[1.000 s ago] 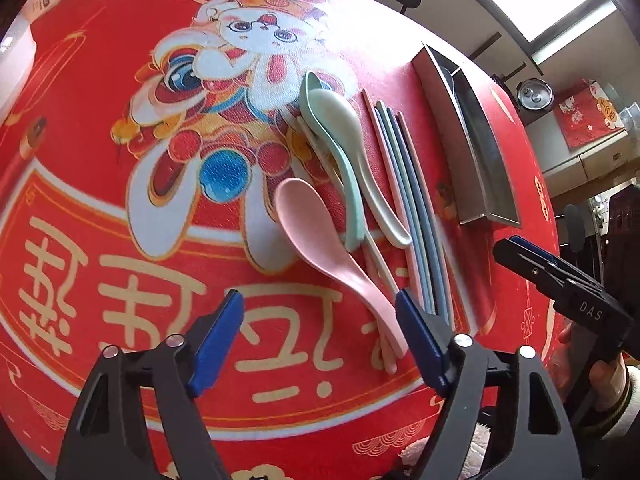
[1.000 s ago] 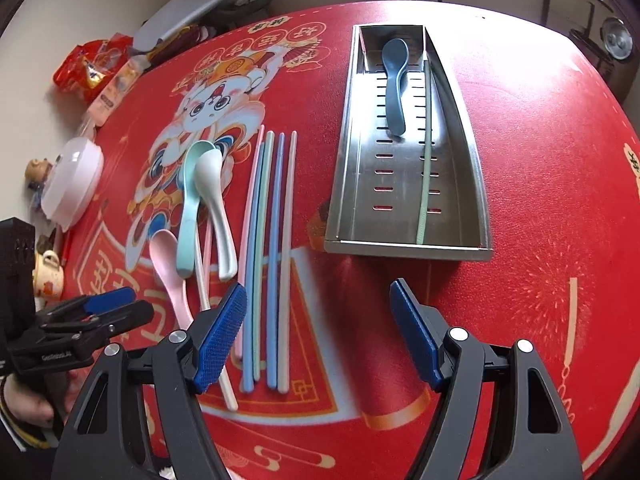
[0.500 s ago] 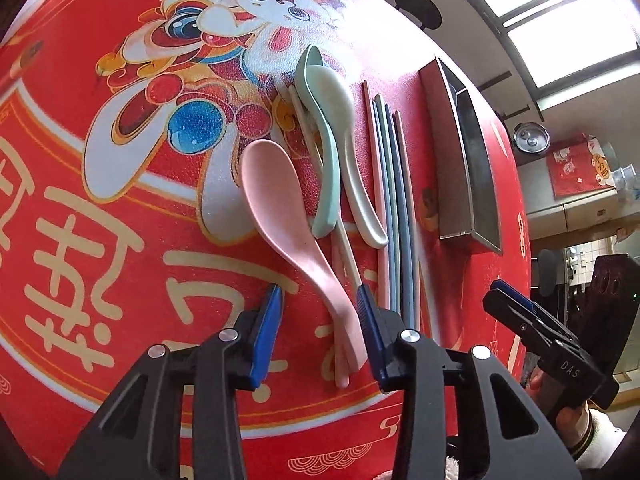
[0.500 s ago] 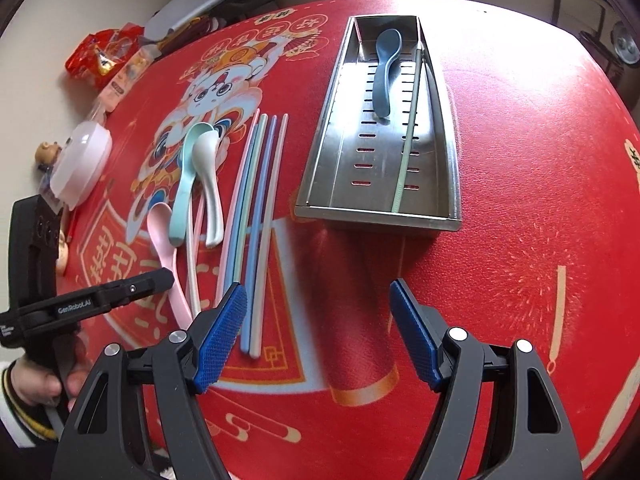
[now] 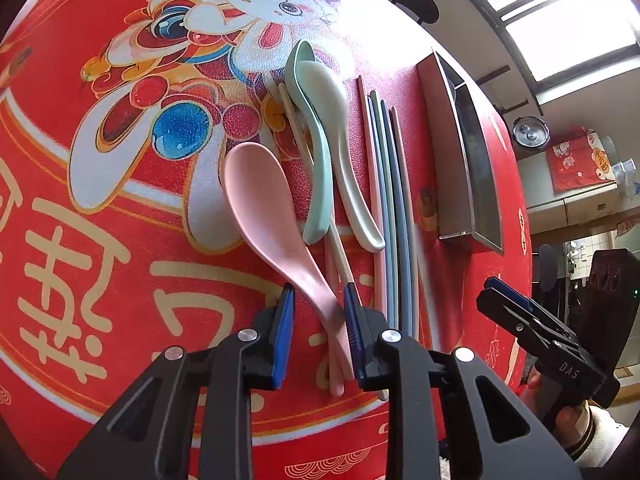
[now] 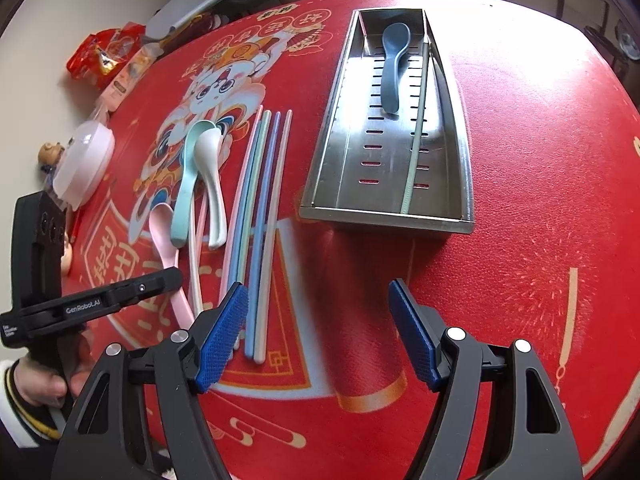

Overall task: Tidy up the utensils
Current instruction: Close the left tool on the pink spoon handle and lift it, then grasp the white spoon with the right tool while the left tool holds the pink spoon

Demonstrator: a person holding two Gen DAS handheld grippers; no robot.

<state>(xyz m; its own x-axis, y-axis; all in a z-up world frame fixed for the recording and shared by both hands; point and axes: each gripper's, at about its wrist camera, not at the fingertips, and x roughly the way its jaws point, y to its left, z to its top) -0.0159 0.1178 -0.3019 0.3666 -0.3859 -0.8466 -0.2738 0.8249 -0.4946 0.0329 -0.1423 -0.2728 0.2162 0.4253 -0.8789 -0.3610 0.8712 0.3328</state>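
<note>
One blue spoon (image 6: 394, 68) and one chopstick (image 6: 416, 132) sit in the tray (image 6: 384, 216). Left tongs (image 5: 318, 312) have just been closing around the pink spoon (image 5: 272, 220) handle; right tongs (image 6: 320, 320) gape empty. Other spoons and chopsticks wait on the surface (image 6: 520, 160).

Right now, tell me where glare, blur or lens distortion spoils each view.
Left wrist view: the window blows out white and washes the far tablecloth; the pink spoon stays sharp; fisheye bows the chopsticks. Right wrist view: evenly lit, soft sheen on the metal tray, its straight sides splayed by the lens, corners vignetted black.
</note>
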